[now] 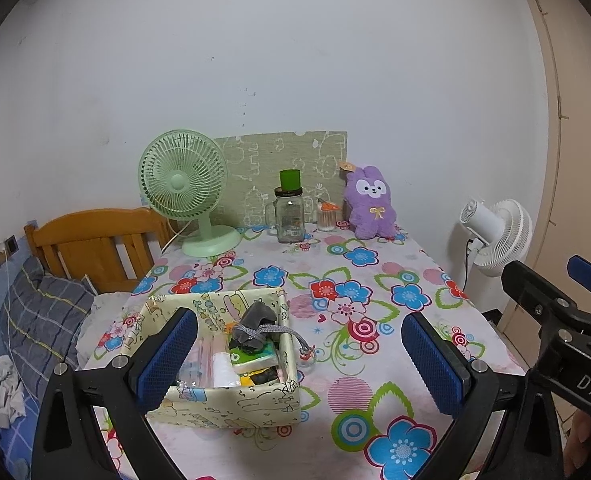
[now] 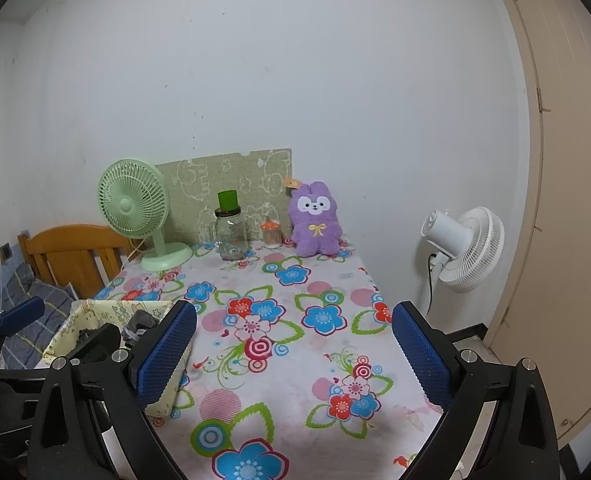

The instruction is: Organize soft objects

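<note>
A purple plush bunny [image 1: 369, 202] [image 2: 315, 220] sits upright at the far edge of the flowered table, against the wall. A pale patterned fabric box [image 1: 231, 400] [image 2: 95, 312] stands at the near left, holding a grey drawstring pouch [image 1: 255, 326], a green packet and other small items. My left gripper [image 1: 299, 358] is open just above the table, its left finger over the box's near corner. My right gripper [image 2: 293, 354] is open over the tablecloth to the right of the box, nothing between its fingers.
A green desk fan [image 1: 183, 190], a glass jar with a green cup [image 1: 289, 210] on top and a small toothpick jar [image 1: 327, 216] line the back of the table. A white floor fan [image 2: 461, 246] stands right of the table. A bed with a wooden headboard [image 1: 95, 240] lies left.
</note>
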Demonstrator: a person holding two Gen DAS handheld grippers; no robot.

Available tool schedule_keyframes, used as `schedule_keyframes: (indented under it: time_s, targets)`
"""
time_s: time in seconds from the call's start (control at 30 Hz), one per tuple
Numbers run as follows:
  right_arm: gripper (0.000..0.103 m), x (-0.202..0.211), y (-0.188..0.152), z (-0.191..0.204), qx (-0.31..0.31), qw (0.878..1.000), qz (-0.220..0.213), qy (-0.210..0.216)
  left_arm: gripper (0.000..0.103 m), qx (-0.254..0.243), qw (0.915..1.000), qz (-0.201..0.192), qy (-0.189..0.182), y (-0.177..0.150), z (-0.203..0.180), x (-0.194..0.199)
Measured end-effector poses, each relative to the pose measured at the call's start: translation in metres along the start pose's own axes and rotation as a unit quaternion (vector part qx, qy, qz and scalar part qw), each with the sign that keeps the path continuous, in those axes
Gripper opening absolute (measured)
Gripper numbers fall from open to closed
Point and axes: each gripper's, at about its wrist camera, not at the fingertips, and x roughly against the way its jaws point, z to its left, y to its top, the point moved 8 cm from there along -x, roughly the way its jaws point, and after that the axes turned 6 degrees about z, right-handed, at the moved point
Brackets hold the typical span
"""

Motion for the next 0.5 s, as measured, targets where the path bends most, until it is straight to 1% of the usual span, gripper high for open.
schedule_keyframes:
  time_s: [0.5]
  targets:
    - [0.1,-0.0014,0.0005,0.0014,0.0,1.0,0.001,0.003,0.103,0.005,1.0,0.002,0.003,0.0017,0.0046,-0.0025]
